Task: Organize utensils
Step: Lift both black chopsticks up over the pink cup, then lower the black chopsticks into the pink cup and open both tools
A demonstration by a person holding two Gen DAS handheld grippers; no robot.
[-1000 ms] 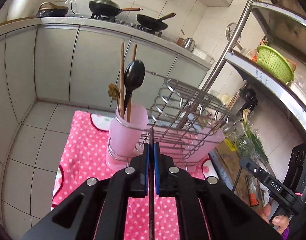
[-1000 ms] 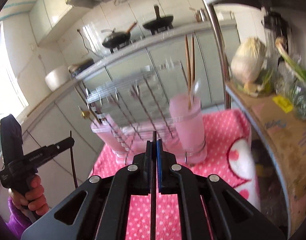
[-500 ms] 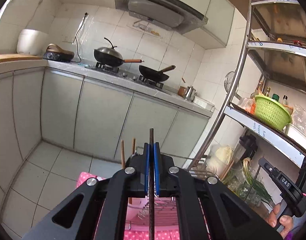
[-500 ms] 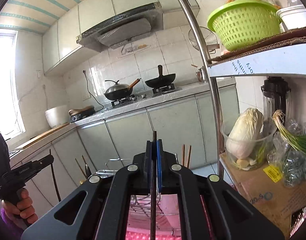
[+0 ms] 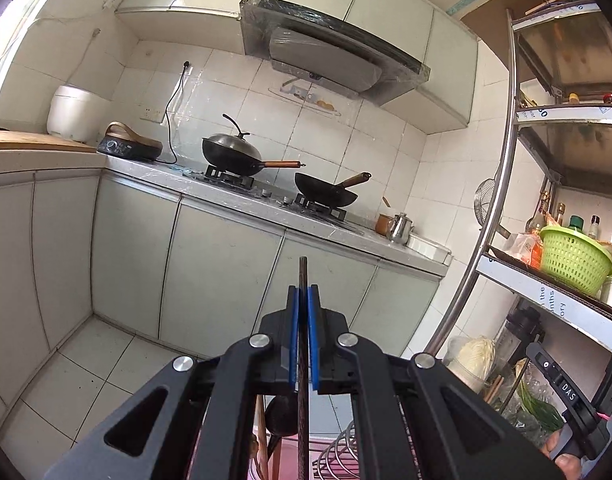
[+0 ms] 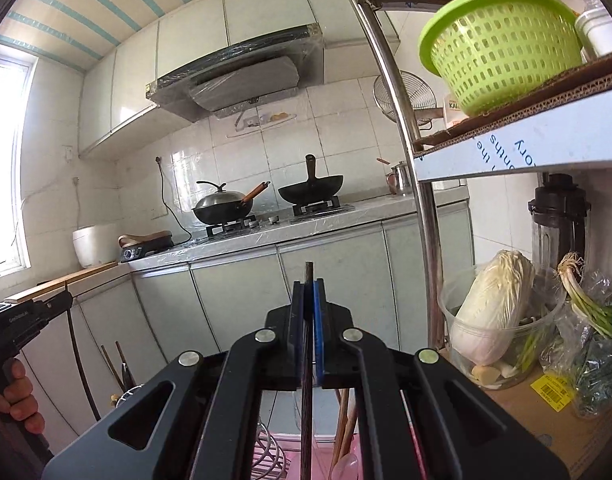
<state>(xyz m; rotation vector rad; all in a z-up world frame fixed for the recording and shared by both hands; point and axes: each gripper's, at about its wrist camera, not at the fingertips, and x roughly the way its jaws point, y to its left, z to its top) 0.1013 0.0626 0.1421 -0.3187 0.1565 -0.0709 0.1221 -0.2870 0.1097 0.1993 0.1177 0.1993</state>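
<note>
Both views have tilted up since a second ago: the stove [image 5: 274,184] now sits mid-frame, the pink holder [image 6: 345,460] sunk to the bottom edge, mostly hidden. Left gripper [image 5: 302,300] and right gripper [image 6: 308,292] each pinch a dark chopstick [image 5: 303,360], its lower end cut off.

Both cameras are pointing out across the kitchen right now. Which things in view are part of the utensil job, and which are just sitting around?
Job:
- black chopstick in left gripper
- black chopstick in right gripper
- wooden chopsticks
- black spoon
- wire rack

Lying about:
- woks
- kettle
- green basket
- cabbage
- rice cooker
</note>
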